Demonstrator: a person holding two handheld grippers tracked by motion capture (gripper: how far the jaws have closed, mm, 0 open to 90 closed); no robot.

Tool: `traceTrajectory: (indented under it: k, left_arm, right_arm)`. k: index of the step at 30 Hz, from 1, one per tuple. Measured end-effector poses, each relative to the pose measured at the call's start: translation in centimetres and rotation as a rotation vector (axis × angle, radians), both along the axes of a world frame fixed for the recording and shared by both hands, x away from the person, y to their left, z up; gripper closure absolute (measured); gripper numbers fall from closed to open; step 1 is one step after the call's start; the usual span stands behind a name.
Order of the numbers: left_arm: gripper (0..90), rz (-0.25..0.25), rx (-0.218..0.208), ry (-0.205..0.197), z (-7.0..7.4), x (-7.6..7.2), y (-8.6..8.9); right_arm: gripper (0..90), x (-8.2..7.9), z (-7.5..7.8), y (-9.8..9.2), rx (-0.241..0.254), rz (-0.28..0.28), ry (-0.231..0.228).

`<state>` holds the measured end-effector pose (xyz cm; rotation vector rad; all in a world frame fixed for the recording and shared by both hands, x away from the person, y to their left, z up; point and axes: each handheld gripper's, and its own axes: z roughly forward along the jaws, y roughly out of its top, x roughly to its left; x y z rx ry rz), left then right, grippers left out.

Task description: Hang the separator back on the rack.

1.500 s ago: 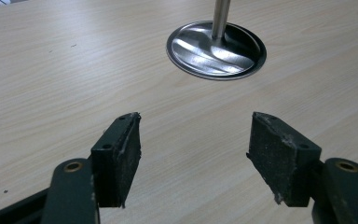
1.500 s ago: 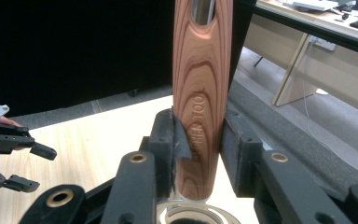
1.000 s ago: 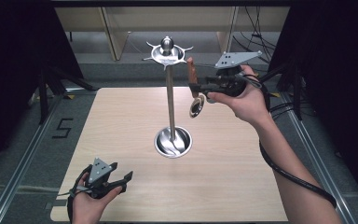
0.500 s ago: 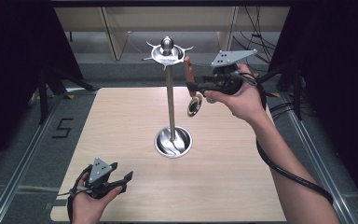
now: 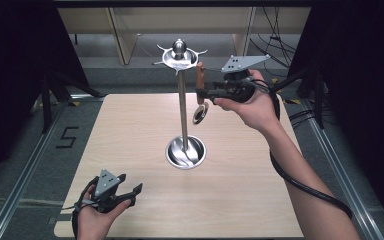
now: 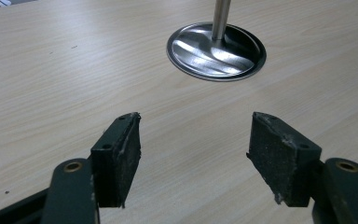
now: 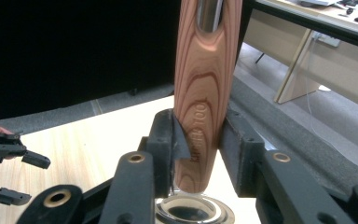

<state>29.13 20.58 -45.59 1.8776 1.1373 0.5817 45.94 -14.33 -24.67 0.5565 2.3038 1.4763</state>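
You are working at a light wooden table (image 5: 130,130) with a pale grain, set on a grey floor between metal rails. Standing on it, near the middle, is a metal stand (image 5: 182,100): its round, shiny dish-shaped base (image 6: 216,45) sits flat on the wood, and a slim upright pole rises from the base's centre to a small hooked crown with a ball on top.
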Motion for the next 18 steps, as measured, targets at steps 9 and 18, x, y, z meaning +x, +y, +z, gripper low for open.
traceTrajectory:
  k: [9, 18]
  left_arm:
    - [33.4, 0.007, -0.007, -0.001, 0.0, 0.0, -0.1]
    - [33.5, 0.012, -0.009, -0.009, 0.0, -0.1, -0.1]
  right_arm:
    - [50.3, -1.2, 0.2, -0.7, 0.009, -0.057, -0.013]
    - [46.4, -2.8, -0.8, -2.7, 0.027, -0.067, -0.024]
